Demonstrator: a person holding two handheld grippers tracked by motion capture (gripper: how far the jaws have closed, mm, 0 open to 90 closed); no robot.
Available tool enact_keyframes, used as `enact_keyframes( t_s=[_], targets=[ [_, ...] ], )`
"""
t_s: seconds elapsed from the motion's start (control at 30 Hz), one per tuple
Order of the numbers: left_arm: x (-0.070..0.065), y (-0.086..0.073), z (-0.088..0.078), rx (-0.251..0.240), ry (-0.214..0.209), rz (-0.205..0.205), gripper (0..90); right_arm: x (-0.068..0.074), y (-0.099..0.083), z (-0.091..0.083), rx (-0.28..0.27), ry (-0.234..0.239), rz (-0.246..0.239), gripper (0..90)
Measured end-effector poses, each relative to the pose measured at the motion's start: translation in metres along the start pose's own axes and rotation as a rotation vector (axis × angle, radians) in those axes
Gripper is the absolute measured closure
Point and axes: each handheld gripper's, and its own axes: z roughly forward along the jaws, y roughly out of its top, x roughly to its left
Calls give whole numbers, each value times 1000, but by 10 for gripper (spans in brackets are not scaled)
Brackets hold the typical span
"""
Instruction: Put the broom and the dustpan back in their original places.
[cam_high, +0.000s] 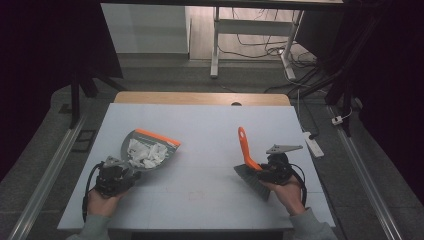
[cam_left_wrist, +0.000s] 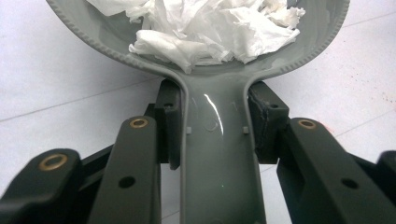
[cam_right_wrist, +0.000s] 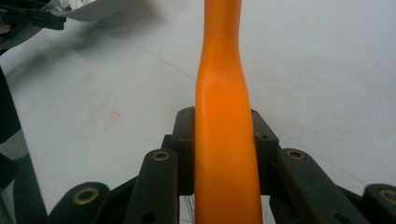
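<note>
While the grey dustpan (cam_high: 150, 150), full of white paper scraps (cam_high: 146, 153), is clamped by the left gripper (cam_high: 116, 176) at 9 o'clock and the orange brush (cam_high: 248, 160) by the right gripper (cam_high: 272, 170) at 3 o'clock, sweeping seems finished, so careful emptying is probably required next.

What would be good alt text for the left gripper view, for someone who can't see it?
The left gripper is shut on the grey handle of a dustpan, one black jaw on each side of it. The pan's bowl, at the top of the picture, holds crumpled white paper. Under it all is a white table.
</note>
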Motion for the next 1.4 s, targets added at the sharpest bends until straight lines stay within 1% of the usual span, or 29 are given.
enact_keyframes(
  t_s=[0.1, 0.2, 0.43, 0.57, 0.73, 0.83, 0.93, 1.0, 1.1, 1.17, 1.23, 1.27, 1.4],
  targets=[
    [-1, 0, 1, -1, 11, -8, 617, -2, -1, 3, 22, 9, 8, 705],
    [0, 0, 4, 2, 19, -18, 617, -7, -3, 5, 36, 5, 19, 705],
    [2, 0, 10, 18, 47, -47, 618, -15, -5, 6, 39, -13, 41, 705],
    [5, -1, 13, 19, 65, -74, 617, -17, -6, 9, 49, -22, 42, 705],
    [6, 1, 19, 26, 65, -105, 617, -20, -5, 11, 53, -28, 47, 705],
    [5, 2, 23, 32, 76, -119, 617, -23, -5, 13, 59, -30, 51, 705],
    [4, 2, 28, 37, 70, -135, 616, -26, -4, 15, 65, -33, 56, 705],
    [3, 2, 30, 41, 82, -141, 617, -28, -4, 15, 66, -34, 59, 704],
    [3, 3, 32, 37, 96, -160, 616, -31, -4, 16, 69, -36, 68, 704],
    [4, 3, 33, 37, 97, -171, 616, -32, -4, 16, 70, -41, 76, 702],
    [4, 3, 35, 40, 99, -178, 616, -34, -4, 16, 73, -43, 81, 701],
    [4, 3, 35, 40, 102, -173, 615, -35, -4, 16, 74, -44, 83, 700],
    [2, 3, 36, 35, 108, -181, 615, -39, -4, 16, 78, -53, 87, 695]
  ],
)
